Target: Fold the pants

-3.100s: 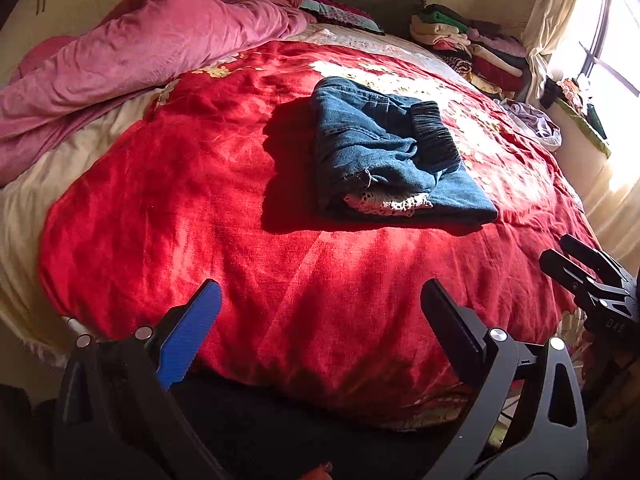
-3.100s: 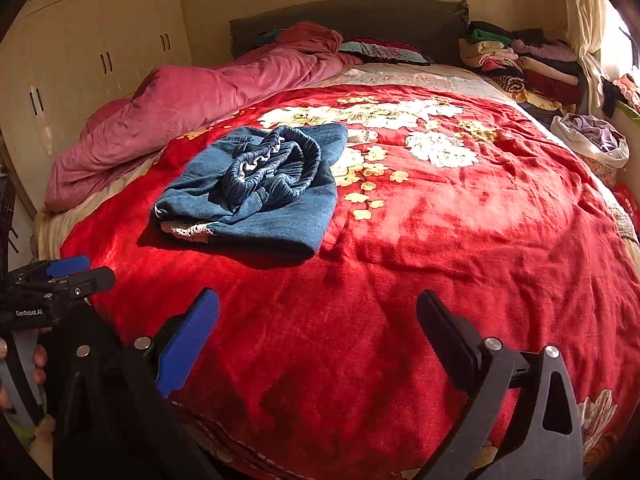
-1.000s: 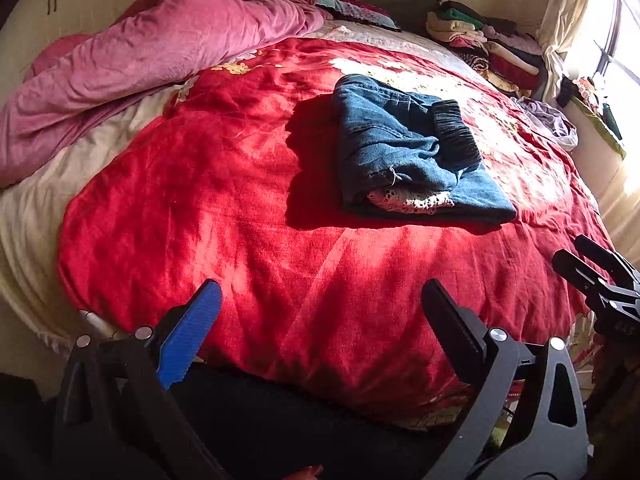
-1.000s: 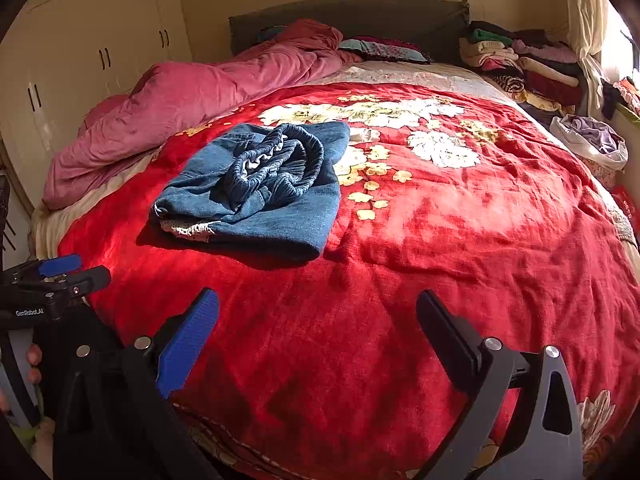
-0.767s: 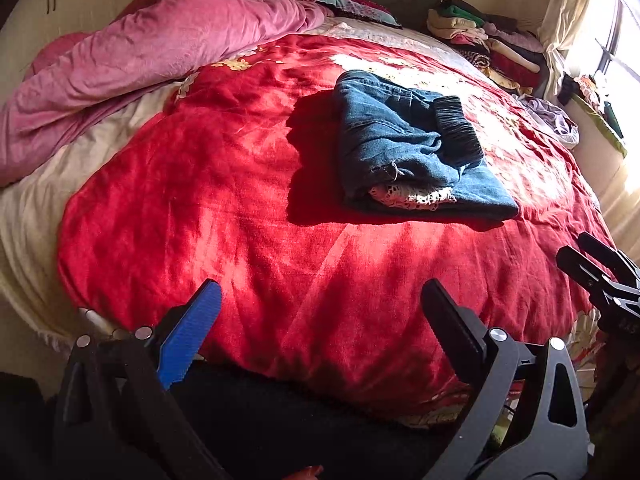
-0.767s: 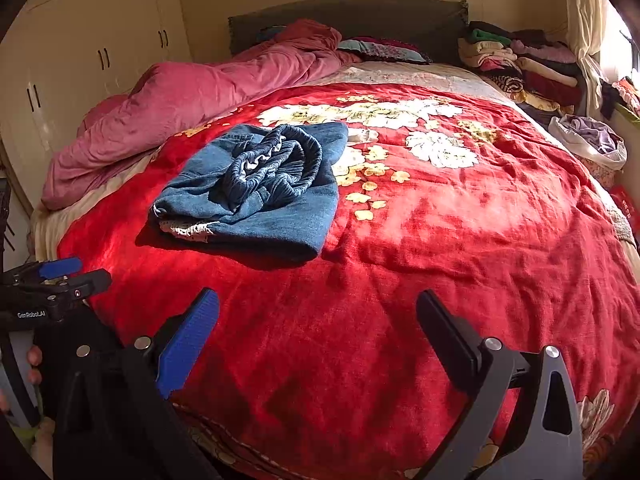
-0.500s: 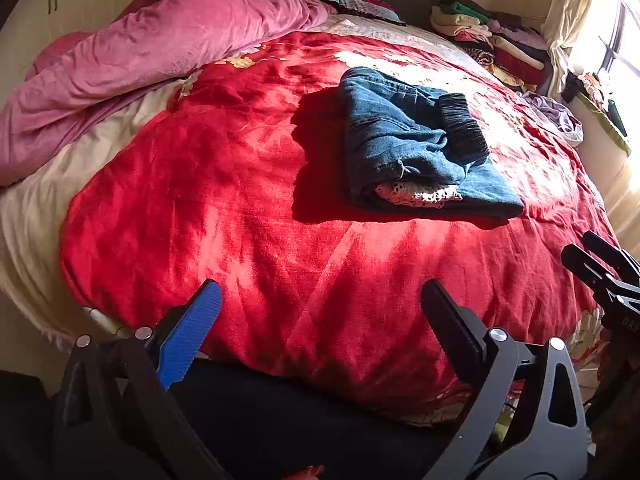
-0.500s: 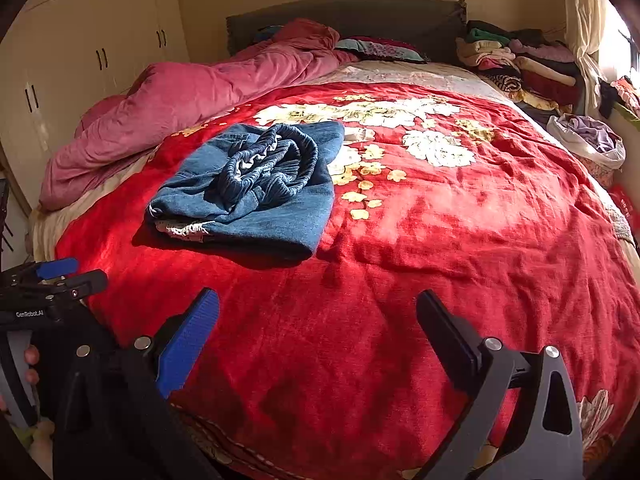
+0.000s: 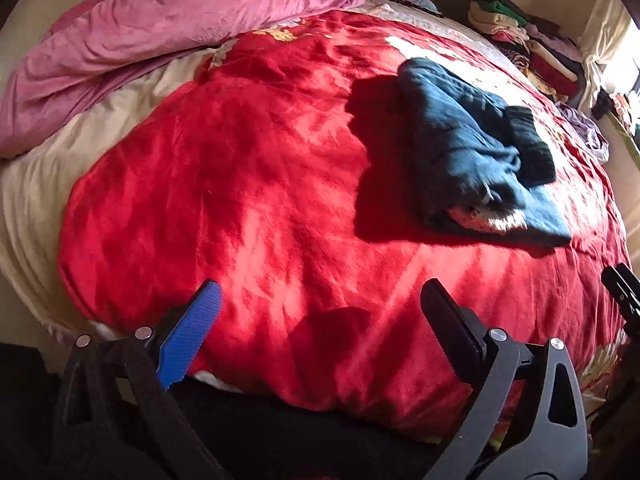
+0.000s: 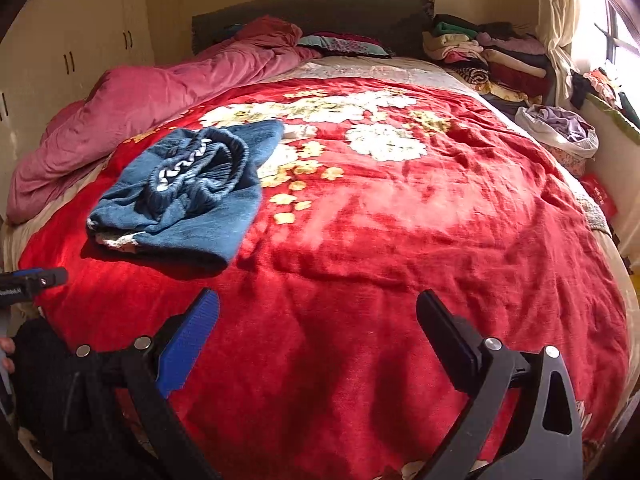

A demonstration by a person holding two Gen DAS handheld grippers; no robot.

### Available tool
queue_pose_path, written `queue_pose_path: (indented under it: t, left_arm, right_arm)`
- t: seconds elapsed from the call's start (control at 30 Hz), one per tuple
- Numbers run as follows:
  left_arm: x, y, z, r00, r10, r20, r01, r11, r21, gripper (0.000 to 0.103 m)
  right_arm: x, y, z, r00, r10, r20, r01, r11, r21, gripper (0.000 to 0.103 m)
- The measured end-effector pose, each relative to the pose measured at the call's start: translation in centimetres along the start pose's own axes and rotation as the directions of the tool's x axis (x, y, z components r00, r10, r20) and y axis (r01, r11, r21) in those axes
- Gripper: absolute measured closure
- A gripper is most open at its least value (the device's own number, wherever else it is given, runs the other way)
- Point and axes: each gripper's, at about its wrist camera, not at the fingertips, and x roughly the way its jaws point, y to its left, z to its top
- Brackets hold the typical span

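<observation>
Red bedspread [image 10: 400, 240] carries soft, heavy folded jeans [image 10: 188, 192]; your left gripper [image 9: 320, 320] and right gripper [image 10: 318, 328] are spread, empty; take the thick folded edge.

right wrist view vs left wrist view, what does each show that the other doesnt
Only the right wrist view shows the wardrobe doors and the white flower print. Only the left wrist view shows the blanket's near edge hanging over dark floor. Both share the folded blue pants on the red blanket, the pink duvet, the clothes pile, and an open left gripper and right gripper.
</observation>
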Motion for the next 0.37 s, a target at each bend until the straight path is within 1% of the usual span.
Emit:
queue_pose_path:
  t: [0.07,0.13,0.17,0.27,0.33,0.37]
  left_arm:
    - [0.7,1.9,2.1,0.999,0.037,0.019,-0.037,0.999,-0.02,0.01]
    - [2.2,4.3,4.7,0.997,0.077,0.01,-0.076,0.996,-0.048,0.01]
    - [3.1,5.7,6.1,0.994,0.106,-0.005,-0.106,0.992,-0.067,0.01]
    - [6.0,9.8,10.1,0.98,0.195,-0.039,-0.198,0.974,-0.111,0.01]
    - [7.7,12.2,12.5,0.978,0.204,-0.045,-0.208,0.966,-0.151,0.01]
    - [8.6,13.3,13.7,0.977,0.208,-0.043,-0.212,0.963,-0.167,0.01]
  right_arm:
    - [0.6,-2.3,0.6,0.999,-0.046,-0.003,0.046,0.998,0.031,0.005]
    - [1.2,-5.4,1.4,0.994,-0.111,0.003,0.11,0.992,0.065,0.005]
    - [1.5,-7.0,1.9,0.988,-0.152,0.008,0.151,0.986,0.075,0.005]
    - [3.2,-13.7,3.8,0.967,-0.255,-0.027,0.257,0.96,0.111,0.005]
    - [4.6,-18.7,5.0,0.942,-0.33,-0.057,0.335,0.93,0.151,0.005]
    - [5.4,-21.0,5.6,0.942,-0.33,-0.067,0.337,0.925,0.175,0.005]
